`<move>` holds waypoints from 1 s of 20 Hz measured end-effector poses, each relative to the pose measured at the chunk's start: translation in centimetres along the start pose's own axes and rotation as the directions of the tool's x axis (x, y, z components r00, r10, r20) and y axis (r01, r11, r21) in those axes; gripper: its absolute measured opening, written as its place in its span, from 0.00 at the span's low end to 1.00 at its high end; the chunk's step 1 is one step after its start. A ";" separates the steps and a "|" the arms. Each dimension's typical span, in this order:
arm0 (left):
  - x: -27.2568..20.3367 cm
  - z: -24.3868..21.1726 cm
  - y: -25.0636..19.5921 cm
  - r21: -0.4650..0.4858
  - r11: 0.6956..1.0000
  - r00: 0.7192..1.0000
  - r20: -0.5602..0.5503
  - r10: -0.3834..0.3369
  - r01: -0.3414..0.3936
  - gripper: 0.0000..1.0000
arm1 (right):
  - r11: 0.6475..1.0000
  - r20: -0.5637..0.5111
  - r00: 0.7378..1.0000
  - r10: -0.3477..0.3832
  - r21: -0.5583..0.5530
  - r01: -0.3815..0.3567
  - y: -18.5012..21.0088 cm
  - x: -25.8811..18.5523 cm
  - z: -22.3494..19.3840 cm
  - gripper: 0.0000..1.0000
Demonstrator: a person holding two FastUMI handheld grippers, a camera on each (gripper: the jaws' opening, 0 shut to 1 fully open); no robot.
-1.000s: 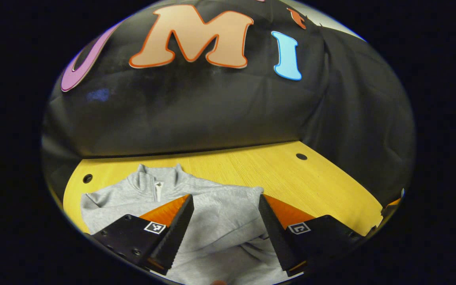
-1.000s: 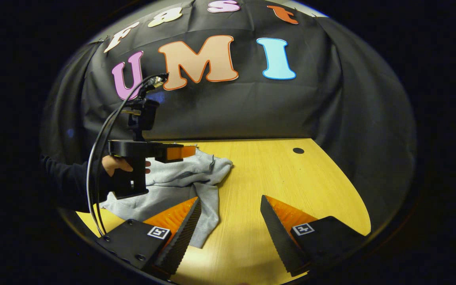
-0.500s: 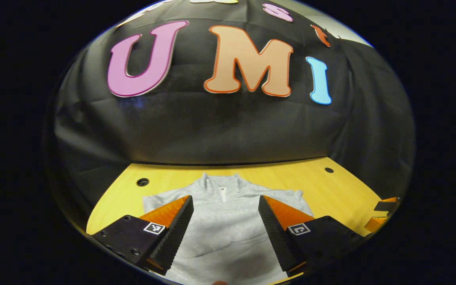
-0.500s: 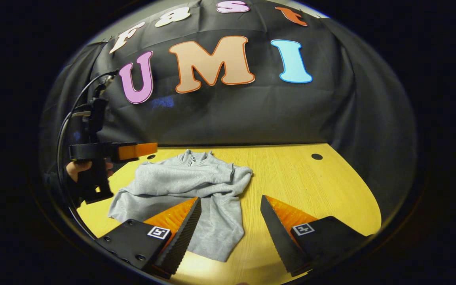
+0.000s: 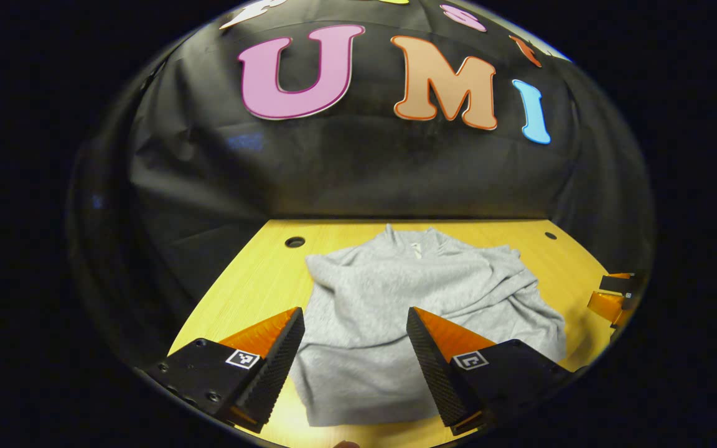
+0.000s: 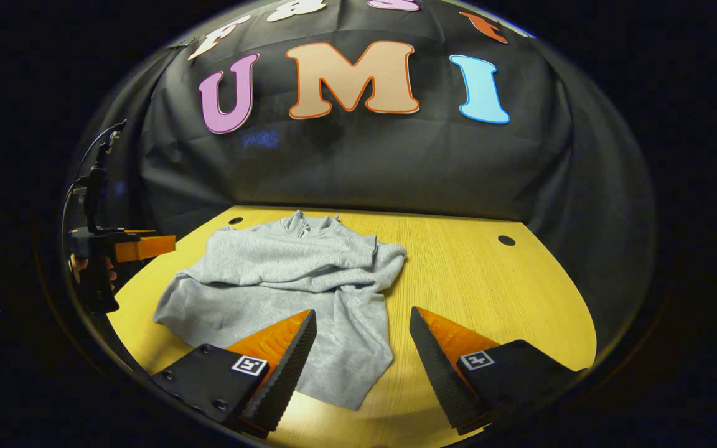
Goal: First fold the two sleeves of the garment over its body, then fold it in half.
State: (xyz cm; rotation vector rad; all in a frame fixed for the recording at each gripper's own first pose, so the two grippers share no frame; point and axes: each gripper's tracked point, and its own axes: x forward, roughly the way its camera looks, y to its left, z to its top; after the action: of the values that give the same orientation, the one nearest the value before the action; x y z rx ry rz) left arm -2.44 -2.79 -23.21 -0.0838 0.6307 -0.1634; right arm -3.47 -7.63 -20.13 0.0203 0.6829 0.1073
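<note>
garment (image 5: 408,292): grey zip-neck pullover, flat-ish on the yellow tabletop (image 5: 253,280), collar toward the booth wall, hem toward the near edge. Also seen from the right tool's side (image 6: 284,274).

sleeves: both look folded in over the body already, kinda lumpy; one lies across the chest, bunched up at the shoulder (image 6: 383,255). Can't tell how neat the underside is.

left tool (image 5: 355,348): fingers spread apart, nothing between them, hovering just above the hem end, not touching cloth as far as visible. From the other camera, sits off the garment's left side (image 6: 128,249), held by a hand, clear of the fabric.

right tool (image 6: 361,351): fingers apart too, empty, above the near right corner of the hem.

stage: probably done with sleeves, half-fold not yet started.

key relation: long axis runs collar-to-hem, straight away from both tools. Hem is the near end, collar the far end, so guessing the fold goes hem up toward collar. Right tool sits closer to its hem corner; left one looks a bit further out to the side.

watch out: loose sleeve bundle on the right could slide off during the lift.
</note>
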 end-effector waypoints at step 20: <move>-0.7 -14.7 3.4 -0.081 0.997 0.961 -0.277 -0.018 -0.005 0.97 | 0.999 -0.263 0.964 -0.032 -0.028 0.025 1.3 2.2 -10.6 0.96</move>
State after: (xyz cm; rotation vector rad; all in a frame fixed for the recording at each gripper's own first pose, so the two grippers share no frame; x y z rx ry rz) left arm -11.26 0.26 -35.06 -0.1433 0.9181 -0.1571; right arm -8.58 -6.29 -29.61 -0.0275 0.9473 0.0911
